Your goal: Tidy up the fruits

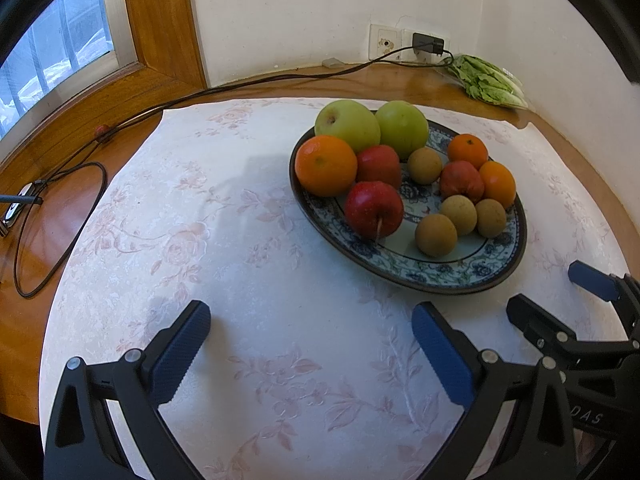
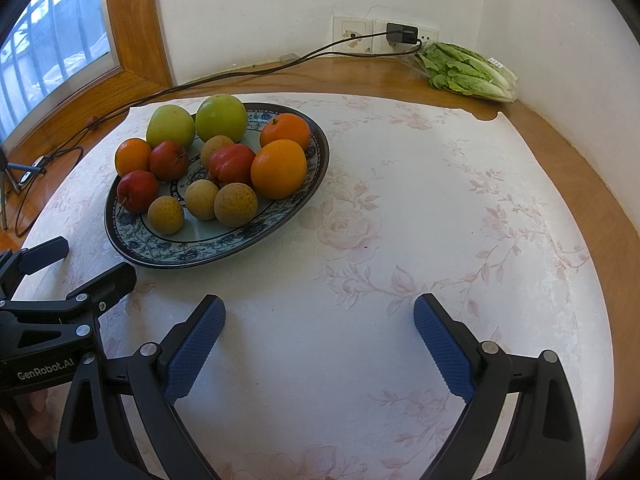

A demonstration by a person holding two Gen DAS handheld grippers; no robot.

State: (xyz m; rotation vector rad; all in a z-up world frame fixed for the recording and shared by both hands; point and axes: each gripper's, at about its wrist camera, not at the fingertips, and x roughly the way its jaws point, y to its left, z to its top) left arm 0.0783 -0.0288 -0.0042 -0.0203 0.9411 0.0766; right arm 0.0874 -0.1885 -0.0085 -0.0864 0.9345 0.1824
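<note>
A blue-patterned oval plate [image 1: 460,276] [image 2: 208,250] stands on the white floral cloth. It holds two green apples [image 1: 348,125] [image 2: 171,125], three oranges [image 1: 326,166] [image 2: 279,169], three red fruits [image 1: 374,209] [image 2: 138,191] and several small brown fruits [image 1: 436,235] [image 2: 236,205]. My left gripper [image 1: 311,354] is open and empty, over the cloth, in front of and left of the plate. My right gripper [image 2: 320,346] is open and empty, in front of and right of the plate. Each gripper shows in the other's view, the right [image 1: 560,300] and the left [image 2: 80,264].
A bag of green lettuce [image 1: 486,80] [image 2: 466,72] lies in the back right corner. A black cable [image 1: 240,84] [image 2: 224,78] runs from a wall plug [image 2: 402,34] across the wooden tabletop [image 1: 52,220] to the left. A window is at the back left.
</note>
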